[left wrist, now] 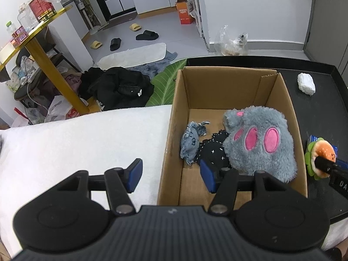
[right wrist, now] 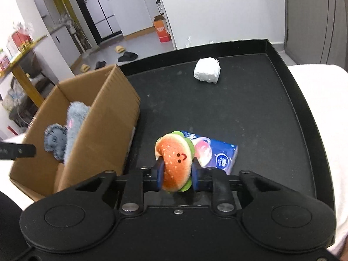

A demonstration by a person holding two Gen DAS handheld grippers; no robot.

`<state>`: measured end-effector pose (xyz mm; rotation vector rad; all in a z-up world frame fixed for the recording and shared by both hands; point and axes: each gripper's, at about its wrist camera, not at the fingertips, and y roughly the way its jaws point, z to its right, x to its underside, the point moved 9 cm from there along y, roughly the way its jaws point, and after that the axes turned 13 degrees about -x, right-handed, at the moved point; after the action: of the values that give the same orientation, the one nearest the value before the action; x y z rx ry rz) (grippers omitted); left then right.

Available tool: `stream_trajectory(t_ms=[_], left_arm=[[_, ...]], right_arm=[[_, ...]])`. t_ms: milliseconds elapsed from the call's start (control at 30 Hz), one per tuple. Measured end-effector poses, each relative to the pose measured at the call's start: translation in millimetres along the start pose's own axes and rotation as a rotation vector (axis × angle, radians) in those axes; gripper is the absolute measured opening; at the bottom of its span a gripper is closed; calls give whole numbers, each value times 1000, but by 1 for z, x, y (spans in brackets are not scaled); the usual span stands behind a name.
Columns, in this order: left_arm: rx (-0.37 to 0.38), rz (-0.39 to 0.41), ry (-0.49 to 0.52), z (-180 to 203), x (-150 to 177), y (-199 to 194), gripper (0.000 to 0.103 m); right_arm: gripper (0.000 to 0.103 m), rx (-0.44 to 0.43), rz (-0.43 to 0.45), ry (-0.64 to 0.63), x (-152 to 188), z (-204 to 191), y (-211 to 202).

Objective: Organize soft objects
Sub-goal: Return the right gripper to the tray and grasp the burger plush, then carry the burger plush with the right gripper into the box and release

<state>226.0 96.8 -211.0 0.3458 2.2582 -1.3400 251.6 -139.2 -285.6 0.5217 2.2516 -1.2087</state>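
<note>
A cardboard box [left wrist: 219, 87] stands on the black tray and holds a grey plush with pink spots [left wrist: 258, 143], a small denim toy [left wrist: 191, 141] and a black stitched toy [left wrist: 214, 152]. My left gripper [left wrist: 170, 176] is open and empty, straddling the box's near left wall. My right gripper [right wrist: 177, 174] is shut on a hamburger plush [right wrist: 176, 161], held above the tray right of the box [right wrist: 108, 117]; the plush also shows at the right edge of the left wrist view [left wrist: 322, 154].
A black tray [right wrist: 250, 108] holds a blue tissue pack [right wrist: 219, 154] under the hamburger and a white crumpled lump [right wrist: 206, 70] at the back. White cloth [left wrist: 76, 143] covers the surface left of the box. Floor clutter lies beyond.
</note>
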Motion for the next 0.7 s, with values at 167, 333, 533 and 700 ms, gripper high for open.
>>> stream_trajectory(t_ms=[167,333,533,700], left_arm=[[1,1,2,0,1,-2,58],[7,0,-13,-2,0,-3,58],[23,-9,-48,-9,0,-3,59],[42,-18,-95,-15,0,-2,59]], right_arm=[[22,-16,10,16,0,-4,-9],[22,-13,29,22,-7,-7,-22],[22,-11,62,14,-21,-15,-36],[22,-22,83,-15,-36,-30,-45]])
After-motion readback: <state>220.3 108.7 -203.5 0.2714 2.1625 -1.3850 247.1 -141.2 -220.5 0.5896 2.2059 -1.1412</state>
